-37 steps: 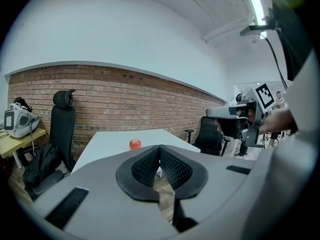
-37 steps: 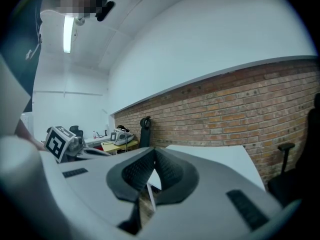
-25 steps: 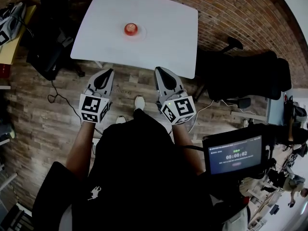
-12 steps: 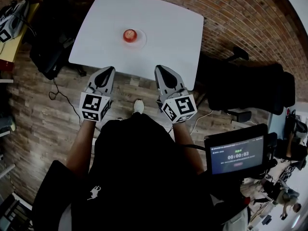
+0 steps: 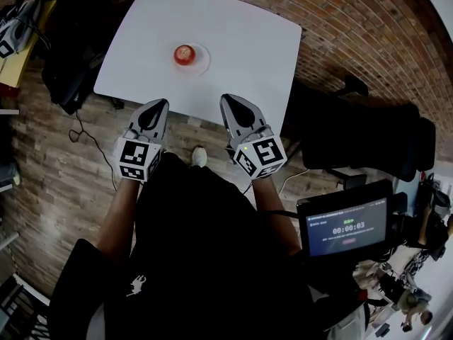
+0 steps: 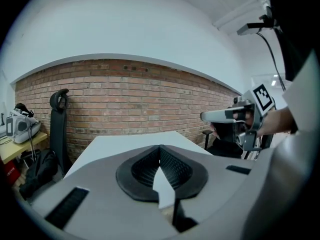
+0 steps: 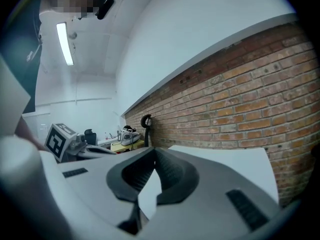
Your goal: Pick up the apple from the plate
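Observation:
A red apple [image 5: 184,54] sits on a small white plate [image 5: 199,61] in the middle of the white table [image 5: 241,41] in the head view. My left gripper [image 5: 161,103] is shut and empty, its tip at the table's near edge, below and a little left of the apple. Further right along the same edge is my right gripper [image 5: 225,98], also shut with nothing in it. In the left gripper view the shut left gripper [image 6: 160,148] points across the bare table top [image 6: 125,143]. The apple appears in neither gripper view. The right gripper view shows the closed right gripper [image 7: 154,150].
A black office chair [image 5: 368,129] stands right of the table, and dark bags [image 5: 67,69] lie left of it. A yellow side table [image 5: 15,66] carries gear at the far left. A brick wall [image 6: 130,104] runs behind the table. A cable [image 5: 88,144] lies on the wooden floor.
Both grippers have moved forward to the table's near edge, still shut. The table and apple sit closer to me in the head view.

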A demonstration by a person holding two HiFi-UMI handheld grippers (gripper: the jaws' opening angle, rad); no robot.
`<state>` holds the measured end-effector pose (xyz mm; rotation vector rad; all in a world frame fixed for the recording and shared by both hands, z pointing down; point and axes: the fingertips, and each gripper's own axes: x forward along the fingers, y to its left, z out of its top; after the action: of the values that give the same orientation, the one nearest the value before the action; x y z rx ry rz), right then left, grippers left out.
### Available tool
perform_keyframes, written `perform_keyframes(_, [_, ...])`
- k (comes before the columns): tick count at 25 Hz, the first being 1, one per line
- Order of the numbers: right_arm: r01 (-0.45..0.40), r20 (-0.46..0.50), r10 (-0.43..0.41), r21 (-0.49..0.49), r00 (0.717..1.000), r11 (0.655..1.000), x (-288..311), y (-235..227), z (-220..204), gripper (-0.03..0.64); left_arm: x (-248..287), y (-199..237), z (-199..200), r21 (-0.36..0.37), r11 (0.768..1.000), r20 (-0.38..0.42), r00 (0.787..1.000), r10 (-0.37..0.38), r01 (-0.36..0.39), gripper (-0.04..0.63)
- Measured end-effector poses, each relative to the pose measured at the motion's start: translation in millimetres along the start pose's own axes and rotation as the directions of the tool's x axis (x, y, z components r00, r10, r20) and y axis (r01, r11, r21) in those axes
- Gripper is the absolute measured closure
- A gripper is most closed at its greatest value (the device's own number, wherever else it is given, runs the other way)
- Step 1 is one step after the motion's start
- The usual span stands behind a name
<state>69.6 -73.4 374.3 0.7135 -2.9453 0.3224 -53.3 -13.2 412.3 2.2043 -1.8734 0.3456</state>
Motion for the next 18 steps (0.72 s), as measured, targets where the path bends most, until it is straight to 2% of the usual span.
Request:
perform_keyframes(11, [-0.05,-0.041,0.051,0.017,0.998,0.999,23.8,-4.4,-8.1,0.614,7.1,20.5,-10.7,-0.022,0.999,-0.04,0.998,0.041,-0.042,0.589])
perform_keyframes(18, [-0.006,-0.036,0.007,0.023,0.999,1.0,44.0,-7.8,-1.2,0.614,25.4,37.8,-8.8,-0.006,1.0,-0.042,0.999,-0.013,0.013,0.589])
